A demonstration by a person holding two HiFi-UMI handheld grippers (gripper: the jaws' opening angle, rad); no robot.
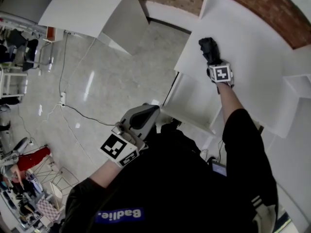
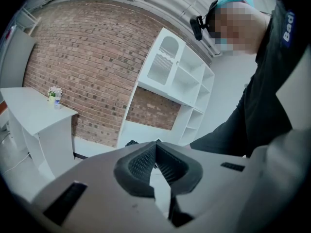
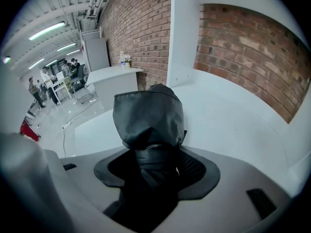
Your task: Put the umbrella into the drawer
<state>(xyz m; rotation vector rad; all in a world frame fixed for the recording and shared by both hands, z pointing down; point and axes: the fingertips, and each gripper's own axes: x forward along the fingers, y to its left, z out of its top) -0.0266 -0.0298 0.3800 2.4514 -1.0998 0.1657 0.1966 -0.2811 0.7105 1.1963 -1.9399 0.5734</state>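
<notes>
**A:** How will the umbrella (image 3: 148, 118) handle?

**B:** It's a folded one in a dark fabric sleeve. I'd judge it light, with a stiff core under a soft, rather slippery cover. The cloth may slide or bunch under the pads, so a grip across the firm middle of the bundle looks safer than one on loose fabric at an end.

**A:** Where is it?

**B:** It's in the right gripper (image 3: 150, 166). The jaws are clamped on its lower part, and the rest pokes out past the tips. In the head view the umbrella (image 1: 208, 45) is over the white table (image 1: 252, 57), well in from the near edge and towards the table's left side. I can't tell whether it touches the top or is just above it.

**A:** And the arm?

**B:** The right arm is stretched almost straight forward, with the right gripper (image 1: 211, 57) at full reach. The left gripper (image 1: 141, 118) is tucked close to the body over the floor, with that arm bent. In its own view the left gripper (image 2: 155, 154) has its tips together and nothing between them.

**A:** Where's the drawer?

**B:** A white panel (image 1: 192, 106) sits lower, under the table's left edge. It may be the drawer, though I can't be sure.
</notes>
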